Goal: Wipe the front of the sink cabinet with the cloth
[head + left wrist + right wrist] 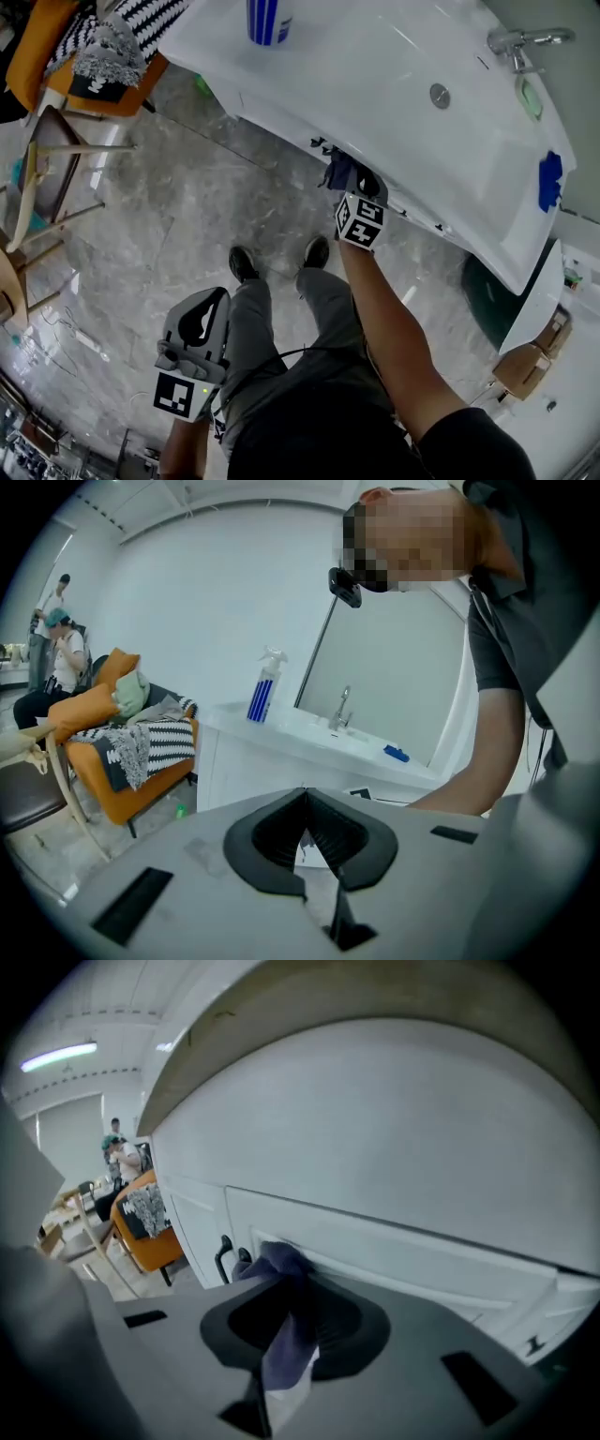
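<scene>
My one cloth (286, 1335), dark blue, sits centre-low in the right gripper view. My right tongs (284, 1283) pinch it against the cabinet front (403, 1251), beside two black handles (223, 1258). It looks soft, light and floppy, so I'd keep it bunched mid-fold. My left tongs (305, 829) hang closed and empty.

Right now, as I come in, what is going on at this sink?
A person stands facing the white sink cabinet with a gripper in each hand. The right gripper is shut on a dark blue cloth, and the cloth's free end meets the cabinet front just beside the black door handles, under the countertop edge. The left gripper hangs low at the person's side, jaws together with nothing between them, taking no part in the wiping.
</scene>
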A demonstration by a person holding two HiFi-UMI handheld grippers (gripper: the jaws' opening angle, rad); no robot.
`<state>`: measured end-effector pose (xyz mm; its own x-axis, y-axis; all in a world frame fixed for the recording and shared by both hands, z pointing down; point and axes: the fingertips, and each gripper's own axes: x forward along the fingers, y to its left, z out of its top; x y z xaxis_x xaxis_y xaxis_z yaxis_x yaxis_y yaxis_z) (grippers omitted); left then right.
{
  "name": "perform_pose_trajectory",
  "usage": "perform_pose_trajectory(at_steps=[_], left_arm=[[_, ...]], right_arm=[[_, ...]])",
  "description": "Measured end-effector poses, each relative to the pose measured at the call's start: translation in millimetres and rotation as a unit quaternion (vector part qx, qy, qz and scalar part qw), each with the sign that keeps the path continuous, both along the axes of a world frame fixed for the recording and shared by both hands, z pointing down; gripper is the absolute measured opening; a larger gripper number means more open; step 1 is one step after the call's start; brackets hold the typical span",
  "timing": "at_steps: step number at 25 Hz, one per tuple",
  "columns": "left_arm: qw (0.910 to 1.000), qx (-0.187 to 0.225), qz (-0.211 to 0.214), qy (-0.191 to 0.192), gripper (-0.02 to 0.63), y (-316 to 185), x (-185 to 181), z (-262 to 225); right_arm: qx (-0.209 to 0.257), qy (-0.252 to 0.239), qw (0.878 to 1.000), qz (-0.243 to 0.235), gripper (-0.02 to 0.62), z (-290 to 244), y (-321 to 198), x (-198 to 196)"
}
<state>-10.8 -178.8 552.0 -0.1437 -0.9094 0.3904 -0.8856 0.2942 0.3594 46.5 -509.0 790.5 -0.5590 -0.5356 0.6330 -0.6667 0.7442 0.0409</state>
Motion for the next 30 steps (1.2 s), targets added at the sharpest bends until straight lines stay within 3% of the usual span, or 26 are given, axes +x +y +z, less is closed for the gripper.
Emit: perform_pose_trajectory(at_steps=[5, 8, 12, 16, 19, 22, 27, 30], left_arm=[[0.9994, 0.023, 0.0, 0.027, 0.004, -9, 8, 5], [0.9991, 0.021, 0.005, 0.036, 0.004, -7, 15, 8], [0.9991, 0.007, 0.006, 0.041, 0.004, -1, 16, 21], [0.9993, -0.002, 0.005, 0.036, 0.004, -1, 14, 30], [0.9993, -0.002, 0.008, 0.035, 0.004, -7, 18, 32], [0.9993, 0.004, 0.011, 0.035, 0.004, -13, 22, 32], [0.999, 0.009, 0.005, 0.044, 0.004, -13, 22, 39], [0.9989, 0.009, 0.001, 0.047, 0.005, -9, 21, 46]], right_arm=[[0.052, 0.062, 0.996, 0.035, 0.06, -6, -35, 96], [0.073, 0.089, 0.993, 0.034, 0.06, -5, -41, 122], [0.076, 0.072, 0.995, -0.005, 0.06, 11, -24, 73], [0.04, 0.023, 0.998, -0.032, 0.06, 31, 4, -3], [0.012, 0.0, 1.0, -0.023, 0.06, 33, 4, -15], [0.016, 0.007, 1.0, 0.004, 0.06, 28, -13, 30], [0.018, 0.062, 0.995, 0.079, 0.06, 34, -49, 130], [0.011, 0.075, 0.993, 0.092, 0.06, 53, -50, 132]])
